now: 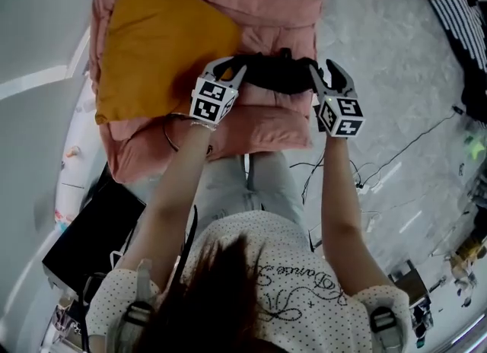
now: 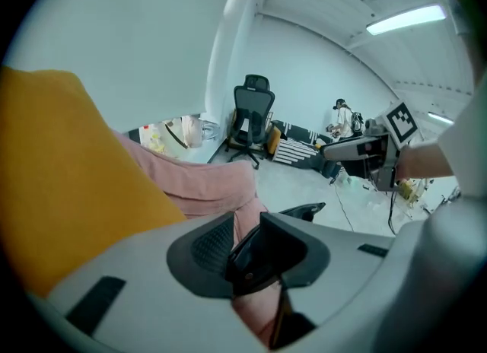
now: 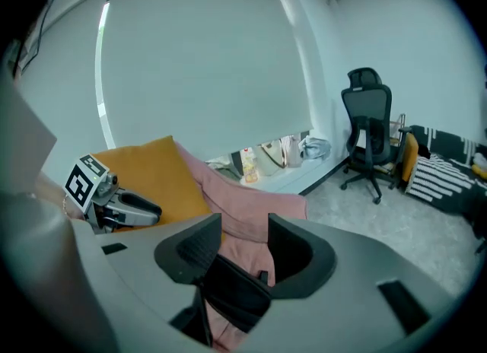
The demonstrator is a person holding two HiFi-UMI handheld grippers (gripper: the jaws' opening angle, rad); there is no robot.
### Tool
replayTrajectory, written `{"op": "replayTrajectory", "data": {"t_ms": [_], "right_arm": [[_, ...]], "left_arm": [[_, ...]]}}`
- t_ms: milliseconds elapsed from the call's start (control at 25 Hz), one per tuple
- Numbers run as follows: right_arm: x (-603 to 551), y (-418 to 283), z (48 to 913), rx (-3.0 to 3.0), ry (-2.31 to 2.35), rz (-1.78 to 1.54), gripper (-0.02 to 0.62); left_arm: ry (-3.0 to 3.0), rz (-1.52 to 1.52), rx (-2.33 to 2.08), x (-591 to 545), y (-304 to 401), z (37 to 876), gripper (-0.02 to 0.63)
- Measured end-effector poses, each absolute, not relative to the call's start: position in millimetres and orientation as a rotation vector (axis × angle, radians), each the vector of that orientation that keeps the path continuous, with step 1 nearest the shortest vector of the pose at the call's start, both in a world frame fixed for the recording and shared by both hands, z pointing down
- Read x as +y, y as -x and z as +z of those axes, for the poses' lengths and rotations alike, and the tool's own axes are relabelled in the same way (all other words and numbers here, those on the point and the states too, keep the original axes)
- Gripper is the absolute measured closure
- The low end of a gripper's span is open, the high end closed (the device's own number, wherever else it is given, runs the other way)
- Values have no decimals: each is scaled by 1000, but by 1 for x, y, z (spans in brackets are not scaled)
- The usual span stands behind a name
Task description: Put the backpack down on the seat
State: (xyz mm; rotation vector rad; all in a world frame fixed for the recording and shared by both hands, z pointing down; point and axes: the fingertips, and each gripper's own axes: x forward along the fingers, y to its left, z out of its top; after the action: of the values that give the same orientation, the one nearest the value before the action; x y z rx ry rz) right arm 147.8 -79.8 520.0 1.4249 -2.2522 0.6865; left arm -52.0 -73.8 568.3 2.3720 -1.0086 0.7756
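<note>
Head view, entry for one seat and its load.

- Seat (image 1: pixel 266 9): pink, thickly padded. It fills the upper frame, directly ahead of the person.
- Orange cushion (image 1: pixel 152 39): lies on the seat's left part. The middle and right of the padding stay free, probably the reason the load goes there.
- Backpack (image 1: pixel 278 71): only a black bunched part shows. It stretches between the two gripper tips over the seat's front padding. Whether it already rests on the padding or hangs just above it cannot be told.
- Left gripper (image 1: pixel 237 66): at the backpack's left end. In the left gripper view the jaws stand slightly apart. A black strap (image 2: pixel 255 256) lies against the right-hand pad, and pink padding shows in the gap beside it, so this looks like loose contact, not a pinch.
- Right gripper (image 1: pixel 328 70): at the right end. The right gripper view shows its jaws spread, the strap slanting low between them and the seat visible through the gap.
- Holding note: one gripper at each end would keep the load level and square to the seat. The spread jaws suggest the put-down is at or near release.
- Background: an office chair (image 3: pixel 369 135) stands well apart.
</note>
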Motion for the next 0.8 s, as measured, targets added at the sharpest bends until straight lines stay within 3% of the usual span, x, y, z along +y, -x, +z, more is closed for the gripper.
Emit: {"op": "replayTrajectory", "data": {"t_ms": [320, 800], "right_arm": [[-88, -133, 427, -2313, -1554, 474, 584], [-90, -141, 290, -2415, -1682, 250, 584]], "left_arm": [[-2474, 636, -1028, -95, 58, 475, 599], [-2658, 394, -1090, -94, 61, 324, 603]]}}
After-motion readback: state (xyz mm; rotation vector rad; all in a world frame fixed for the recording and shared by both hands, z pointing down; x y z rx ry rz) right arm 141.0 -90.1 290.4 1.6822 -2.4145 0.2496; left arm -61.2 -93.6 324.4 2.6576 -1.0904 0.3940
